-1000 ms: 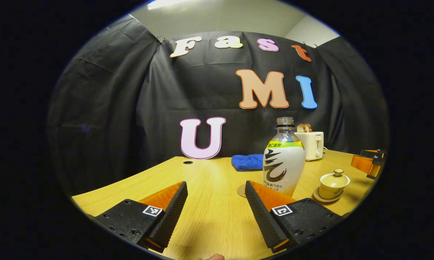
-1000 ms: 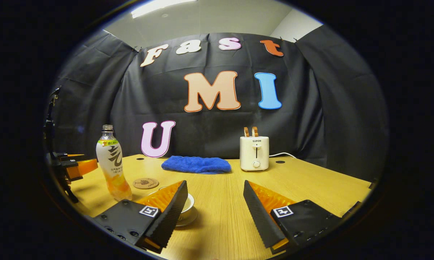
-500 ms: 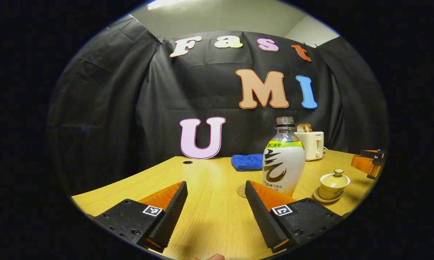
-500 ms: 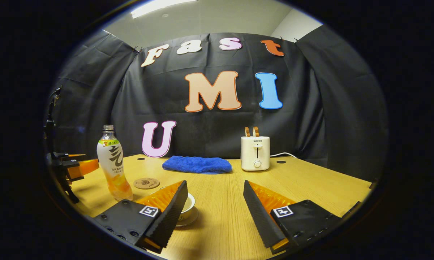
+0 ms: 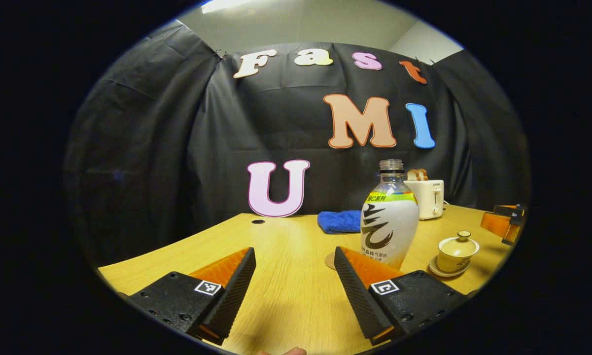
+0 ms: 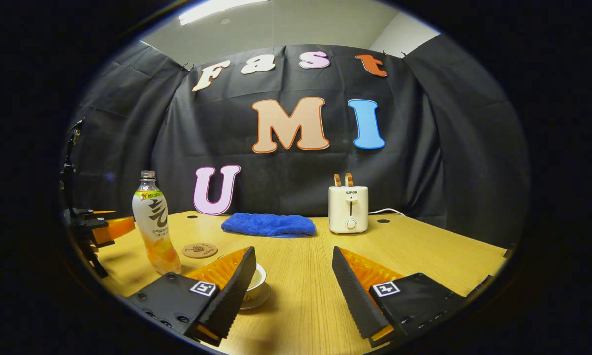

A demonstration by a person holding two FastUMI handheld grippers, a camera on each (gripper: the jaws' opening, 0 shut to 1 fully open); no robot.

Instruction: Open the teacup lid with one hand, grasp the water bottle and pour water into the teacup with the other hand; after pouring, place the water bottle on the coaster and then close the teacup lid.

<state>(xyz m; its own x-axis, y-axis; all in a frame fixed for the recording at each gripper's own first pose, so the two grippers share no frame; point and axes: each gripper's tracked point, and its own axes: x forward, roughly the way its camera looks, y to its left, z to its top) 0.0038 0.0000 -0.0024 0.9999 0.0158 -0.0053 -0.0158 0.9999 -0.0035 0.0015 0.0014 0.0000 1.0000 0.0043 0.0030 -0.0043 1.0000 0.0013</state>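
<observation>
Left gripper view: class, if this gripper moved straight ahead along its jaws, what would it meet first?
Probably nothing on the table: the open left gripper points past the water bottle, which stands right of its line. The booth's wall lies beyond, though depth is uncertain.

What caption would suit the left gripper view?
Open claw above the table, facing an uncapped bottle and lidded teacup.

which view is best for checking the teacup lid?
Left gripper view: the teacup sits unobstructed on its saucer, its lid and knob plain. In the right gripper view the teacup is mostly hidden behind that gripper's own finger; just part of its rim and saucer shows.
</observation>
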